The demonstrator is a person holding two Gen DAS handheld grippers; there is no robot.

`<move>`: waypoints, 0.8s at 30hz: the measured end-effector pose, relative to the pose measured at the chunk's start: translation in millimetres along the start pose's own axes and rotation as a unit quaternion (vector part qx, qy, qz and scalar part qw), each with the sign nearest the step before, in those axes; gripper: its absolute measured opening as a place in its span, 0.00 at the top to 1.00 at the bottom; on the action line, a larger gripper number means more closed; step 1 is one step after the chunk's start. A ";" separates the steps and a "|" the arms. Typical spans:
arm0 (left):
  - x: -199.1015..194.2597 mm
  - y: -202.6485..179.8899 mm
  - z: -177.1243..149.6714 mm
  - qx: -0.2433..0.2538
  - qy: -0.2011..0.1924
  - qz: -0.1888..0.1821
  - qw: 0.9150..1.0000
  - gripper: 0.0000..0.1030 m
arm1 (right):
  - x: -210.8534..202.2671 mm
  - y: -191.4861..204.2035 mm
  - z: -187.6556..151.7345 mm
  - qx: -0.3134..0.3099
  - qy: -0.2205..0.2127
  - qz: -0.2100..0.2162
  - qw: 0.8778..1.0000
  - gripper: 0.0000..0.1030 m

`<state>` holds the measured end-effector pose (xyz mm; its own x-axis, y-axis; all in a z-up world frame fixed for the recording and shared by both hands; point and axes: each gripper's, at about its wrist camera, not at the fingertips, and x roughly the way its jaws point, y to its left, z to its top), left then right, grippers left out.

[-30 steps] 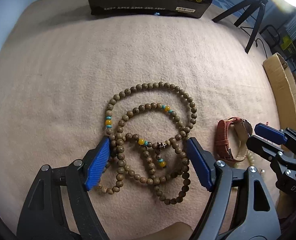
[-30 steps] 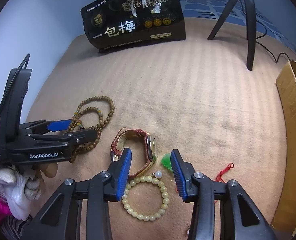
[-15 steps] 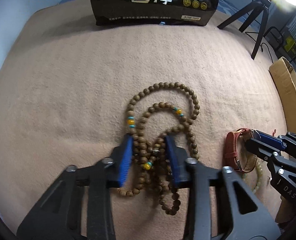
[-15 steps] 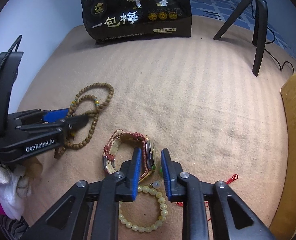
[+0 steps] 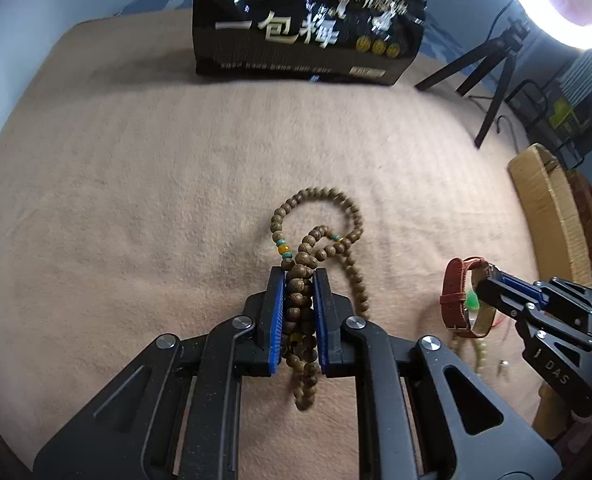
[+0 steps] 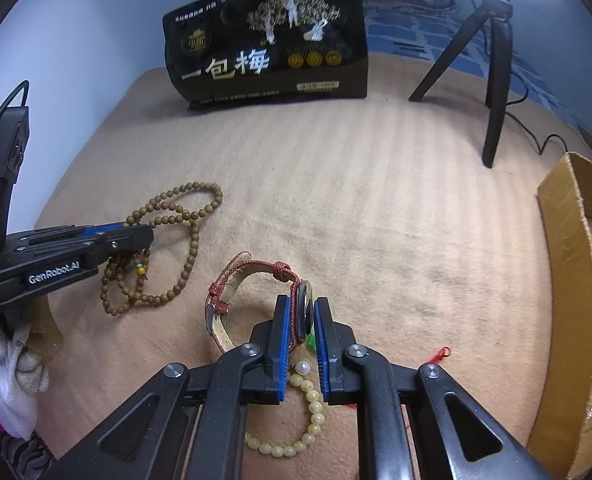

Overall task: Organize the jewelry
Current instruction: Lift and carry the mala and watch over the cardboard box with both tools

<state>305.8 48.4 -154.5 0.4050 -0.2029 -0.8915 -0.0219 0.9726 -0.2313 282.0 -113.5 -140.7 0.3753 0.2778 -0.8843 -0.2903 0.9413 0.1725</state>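
My left gripper [image 5: 299, 276] is shut on the bunched strands of a long brown wooden bead necklace [image 5: 316, 216] with orange and teal beads; its loops trail onto the beige blanket. It also shows in the right wrist view [image 6: 176, 216], with the left gripper [image 6: 146, 236] on it. My right gripper [image 6: 301, 304] is shut on the face of a wristwatch with a red-brown strap [image 6: 244, 268], lifted slightly. The watch [image 5: 456, 292] and right gripper [image 5: 482, 280] show in the left wrist view. A pale yellow bead bracelet [image 6: 308, 412] with a pearl lies under the right gripper.
A black snack bag [image 6: 268, 52] stands at the back of the blanket. A tripod [image 6: 492, 64] stands back right. An open cardboard box [image 6: 576, 280] sits at the right edge. A green piece [image 6: 311, 338] and a red cord [image 6: 440, 352] lie near the right gripper.
Both grippers went from open to shut: the left closed on the gathered bead necklace and pulled its loops together, the right closed on the watch face. Both views rose slightly.
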 end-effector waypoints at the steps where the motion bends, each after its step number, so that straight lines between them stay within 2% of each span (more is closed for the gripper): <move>1: -4.3 -0.3 0.4 -0.001 -0.004 -0.004 1.000 0.89 | -2.6 -0.1 0.4 -0.001 -0.002 -0.001 1.000 0.91; 14: -53.7 -23.8 1.1 0.006 -0.042 -0.046 0.998 0.89 | -51.7 -7.3 -2.7 -0.002 -0.033 -0.012 0.999 0.91; 24: -89.9 -53.8 1.2 0.021 -0.069 -0.081 0.994 0.89 | -91.1 -29.6 -13.8 0.012 -0.056 -0.025 0.998 0.91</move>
<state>271.7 14.4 -61.5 0.5220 -0.3431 -0.7809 0.0905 0.9326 -0.3492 244.2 -169.3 -71.3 0.4848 0.2479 -0.8387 -0.2481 0.9586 0.1399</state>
